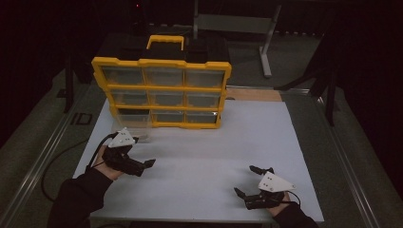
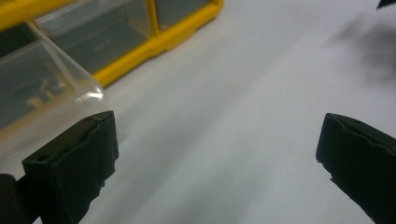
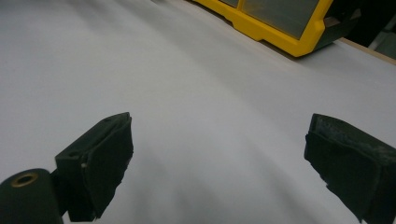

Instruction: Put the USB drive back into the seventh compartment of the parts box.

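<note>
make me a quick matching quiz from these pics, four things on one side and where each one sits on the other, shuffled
Things:
1. left tongs
2. right tongs
3. clear drawer
4. yellow organizer

Places:
A. standing at the far edge of the white board
B. near right corner of the board, jaws wide apart
C. pulled out of the bottom-left slot, resting on the board
D. left side of the board, just in front of the pulled-out drawer

Pairs: 1-D, 2-B, 3-C, 4-A
</note>
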